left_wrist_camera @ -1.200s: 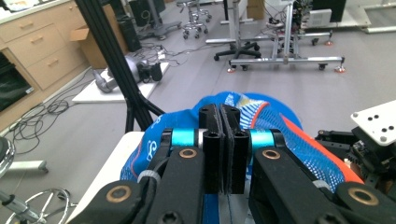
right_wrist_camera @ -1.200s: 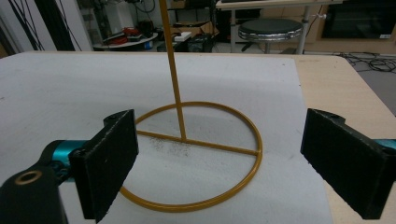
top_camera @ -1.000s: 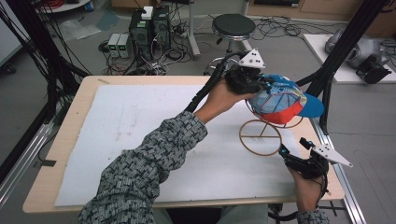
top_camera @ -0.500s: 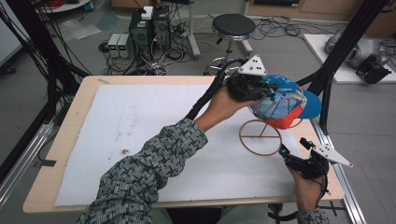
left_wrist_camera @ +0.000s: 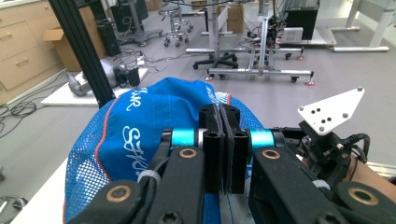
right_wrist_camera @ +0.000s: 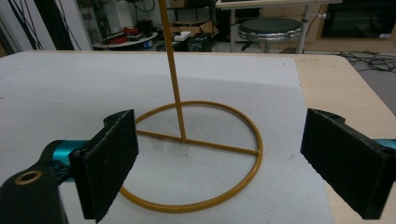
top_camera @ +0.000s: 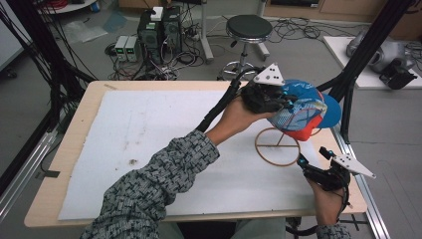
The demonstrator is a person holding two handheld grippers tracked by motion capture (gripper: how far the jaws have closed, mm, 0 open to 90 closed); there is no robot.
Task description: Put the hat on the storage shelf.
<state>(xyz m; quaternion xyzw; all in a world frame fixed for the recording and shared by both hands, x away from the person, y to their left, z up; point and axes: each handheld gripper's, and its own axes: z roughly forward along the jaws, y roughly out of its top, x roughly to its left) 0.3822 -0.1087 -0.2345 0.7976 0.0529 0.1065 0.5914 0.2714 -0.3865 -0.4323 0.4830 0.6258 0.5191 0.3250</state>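
A blue mesh cap (top_camera: 302, 105) with a red underside sits atop the post of a thin yellow wire stand (top_camera: 277, 147) at the table's right side. My left gripper (top_camera: 279, 102) is at the cap's near side, jaws shut on its fabric. In the left gripper view the jaws (left_wrist_camera: 223, 116) press together against the cap (left_wrist_camera: 135, 130). My right gripper (top_camera: 313, 156) is low at the front right, open, aimed at the stand's ring base. In the right gripper view the stand (right_wrist_camera: 254, 154) lies beyond the wide-apart jaws (right_wrist_camera: 224, 154), which hold nothing.
A white sheet (top_camera: 149, 129) covers most of the wooden table (top_camera: 79, 129). A black frame post (top_camera: 368, 45) rises at the table's right edge, close behind the cap. A stool (top_camera: 249, 27) and computer boxes (top_camera: 159, 30) stand on the floor beyond.
The left gripper has shifted slightly with the cap over the stand's top. The right gripper has stayed where it was.
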